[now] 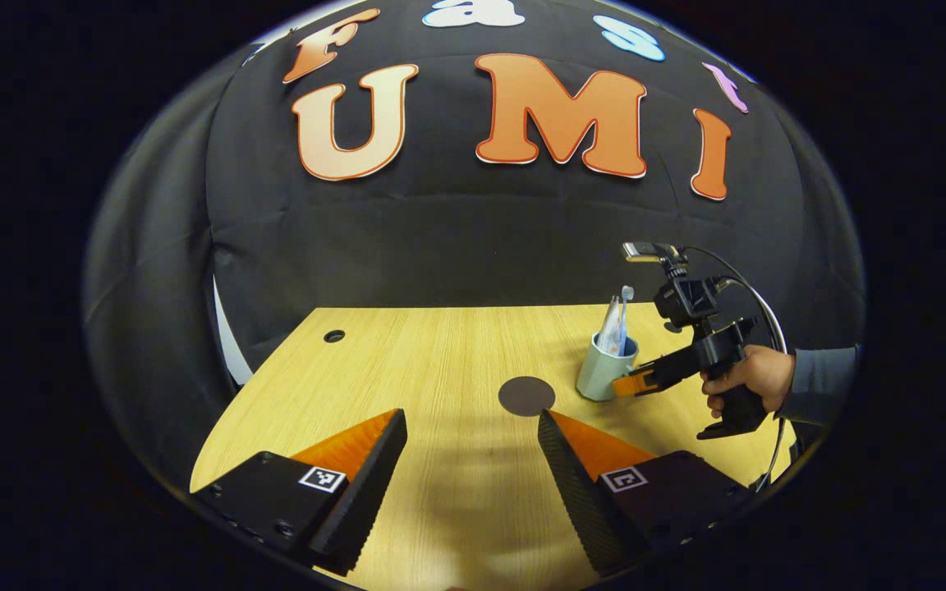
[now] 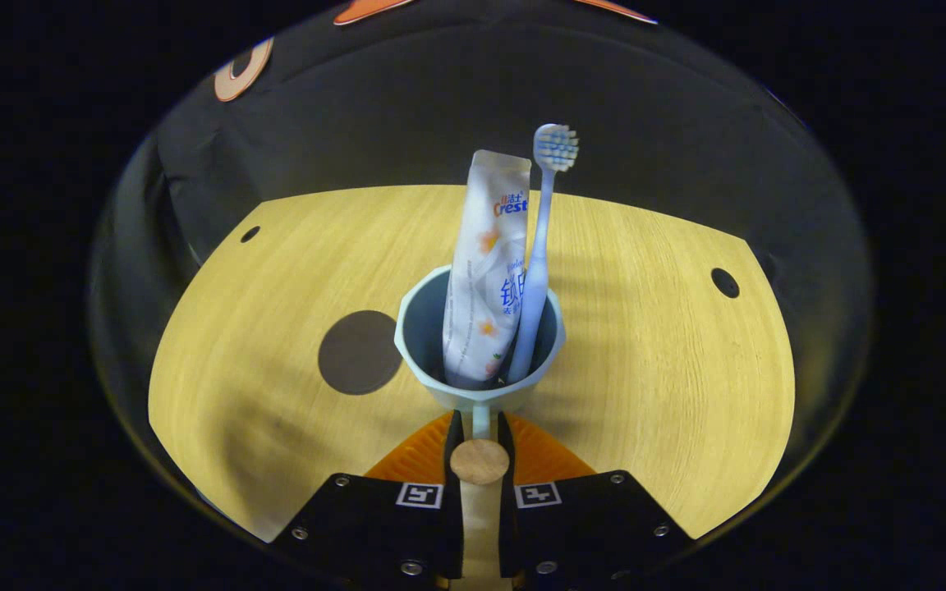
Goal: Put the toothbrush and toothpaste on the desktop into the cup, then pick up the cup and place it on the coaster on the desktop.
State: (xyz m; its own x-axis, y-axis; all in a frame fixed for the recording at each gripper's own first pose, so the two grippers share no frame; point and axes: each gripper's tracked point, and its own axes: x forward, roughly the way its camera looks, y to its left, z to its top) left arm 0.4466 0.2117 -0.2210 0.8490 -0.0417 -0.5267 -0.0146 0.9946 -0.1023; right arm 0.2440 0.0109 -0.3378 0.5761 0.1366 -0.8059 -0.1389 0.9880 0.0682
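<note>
The left gripper (image 1: 470, 460) hangs wide open and empty over the near desk (image 1: 440, 361), out of the way. Just right of the dark coaster (image 1: 526, 395) stands the cup (image 2: 479, 345), toothpaste (image 2: 485, 271) and toothbrush (image 2: 540, 246) already upright inside. The right gripper (image 2: 479, 435) is pinched onto the cup's handle (image 2: 480, 447), probably the easiest grab for lifting it over.

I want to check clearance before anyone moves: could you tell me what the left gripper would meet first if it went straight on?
Probably the dark round coaster on the desktop, which lies just ahead of the open left gripper; depth is uncertain.
</note>
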